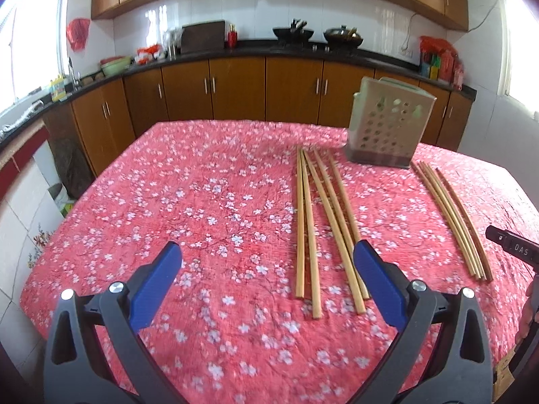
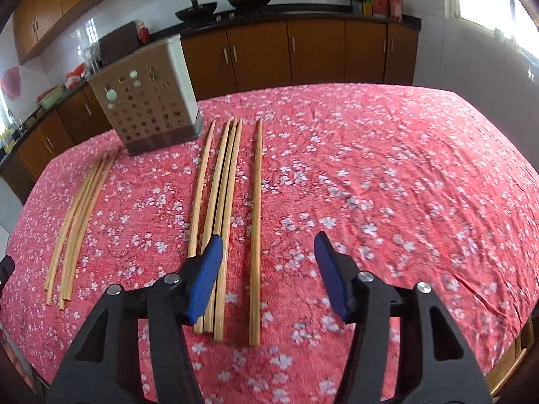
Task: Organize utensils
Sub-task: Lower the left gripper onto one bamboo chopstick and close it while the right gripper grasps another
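Two bunches of bamboo chopsticks lie on the red floral tablecloth (image 1: 168, 202). The left wrist view has one bunch (image 1: 320, 222) in the middle and another (image 1: 451, 219) at the right. Behind them stands a beige perforated utensil holder (image 1: 387, 124). My left gripper (image 1: 267, 252) is open above the cloth, its right finger over the near ends of the middle bunch. In the right wrist view my right gripper (image 2: 268, 239) is open and holds nothing. A single chopstick (image 2: 256, 202) runs between its fingers, and several more (image 2: 222, 185) pass under its left finger. The holder (image 2: 151, 101) stands at the far left.
The other bunch of chopsticks (image 2: 81, 212) lies at the left of the right wrist view. A black gripper body (image 1: 512, 249) and a hand (image 1: 529, 309) show at the right edge of the left wrist view. Wooden cabinets (image 1: 235, 91) and a dark counter run behind the table.
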The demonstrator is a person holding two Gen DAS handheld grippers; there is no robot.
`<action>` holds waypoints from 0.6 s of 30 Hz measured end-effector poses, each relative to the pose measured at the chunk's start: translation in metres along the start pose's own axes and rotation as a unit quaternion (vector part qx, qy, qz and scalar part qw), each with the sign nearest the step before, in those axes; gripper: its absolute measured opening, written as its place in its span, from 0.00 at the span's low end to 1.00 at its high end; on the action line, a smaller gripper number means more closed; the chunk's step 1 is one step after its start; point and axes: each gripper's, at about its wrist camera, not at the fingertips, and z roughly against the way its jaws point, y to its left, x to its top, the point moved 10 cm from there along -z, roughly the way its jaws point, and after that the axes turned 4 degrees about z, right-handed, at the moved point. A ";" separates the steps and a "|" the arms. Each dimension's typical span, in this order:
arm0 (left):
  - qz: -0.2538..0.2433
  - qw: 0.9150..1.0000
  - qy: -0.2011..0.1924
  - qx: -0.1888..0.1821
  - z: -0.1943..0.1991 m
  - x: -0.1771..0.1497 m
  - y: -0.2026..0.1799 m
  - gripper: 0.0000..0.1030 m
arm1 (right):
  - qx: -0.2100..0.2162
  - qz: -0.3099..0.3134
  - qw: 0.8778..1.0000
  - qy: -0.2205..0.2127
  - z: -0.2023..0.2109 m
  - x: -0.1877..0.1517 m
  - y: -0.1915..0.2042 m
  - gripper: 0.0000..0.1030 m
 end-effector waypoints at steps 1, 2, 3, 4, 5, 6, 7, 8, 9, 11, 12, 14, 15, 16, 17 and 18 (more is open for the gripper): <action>0.000 1.000 0.006 -0.003 -0.005 0.001 0.001 0.96 | 0.001 0.002 1.000 0.008 -0.006 -0.001 0.002 0.52; 0.000 1.000 0.012 -0.006 -0.011 0.002 0.001 0.95 | 0.002 0.002 1.000 0.015 -0.012 0.000 0.003 0.47; -0.002 1.000 0.017 -0.008 -0.016 0.003 0.000 0.90 | 0.002 -0.001 1.000 0.027 -0.019 -0.001 0.003 0.44; -0.006 1.000 0.025 -0.012 -0.022 0.004 0.000 0.83 | 0.002 -0.004 0.999 0.038 -0.025 -0.003 0.002 0.41; -0.010 0.999 0.030 -0.016 -0.026 0.004 -0.001 0.80 | 0.000 -0.006 0.999 0.034 -0.027 0.000 -0.001 0.38; -0.015 0.999 0.038 -0.020 -0.033 0.005 -0.004 0.73 | -0.006 -0.003 0.999 0.031 -0.027 0.001 -0.002 0.35; -0.022 0.998 0.045 -0.024 -0.039 0.004 -0.006 0.66 | -0.009 0.001 1.000 0.030 -0.028 0.002 -0.002 0.33; -0.028 0.998 0.050 -0.026 -0.045 0.004 -0.009 0.62 | -0.011 0.004 0.999 0.030 -0.029 0.002 -0.002 0.30; -0.035 0.997 0.057 -0.029 -0.050 0.003 -0.012 0.58 | -0.012 0.006 0.999 0.029 -0.030 0.003 -0.002 0.28; -0.050 0.996 0.071 -0.028 -0.059 0.000 -0.016 0.50 | -0.016 0.010 0.999 0.028 -0.030 0.004 -0.002 0.27; -0.056 0.995 0.077 -0.028 -0.064 -0.001 -0.018 0.43 | -0.018 0.013 0.999 0.027 -0.029 0.004 -0.001 0.26; -0.057 0.994 0.090 -0.034 -0.071 -0.004 -0.020 0.36 | -0.020 0.017 0.999 0.025 -0.027 0.003 -0.001 0.26; -0.058 0.993 0.098 -0.034 -0.074 -0.006 -0.020 0.33 | -0.021 0.018 0.999 0.024 -0.030 0.004 -0.001 0.26; -0.059 0.992 0.102 -0.033 -0.076 -0.006 -0.020 0.29 | -0.021 0.018 0.999 0.025 -0.030 0.005 0.000 0.26; -0.058 0.992 0.106 -0.038 -0.079 -0.007 -0.020 0.29 | -0.021 0.018 0.999 0.025 -0.030 0.005 0.001 0.26; -0.059 0.991 0.110 -0.041 -0.081 -0.007 -0.021 0.28 | -0.021 0.018 0.999 0.025 -0.038 0.010 0.004 0.26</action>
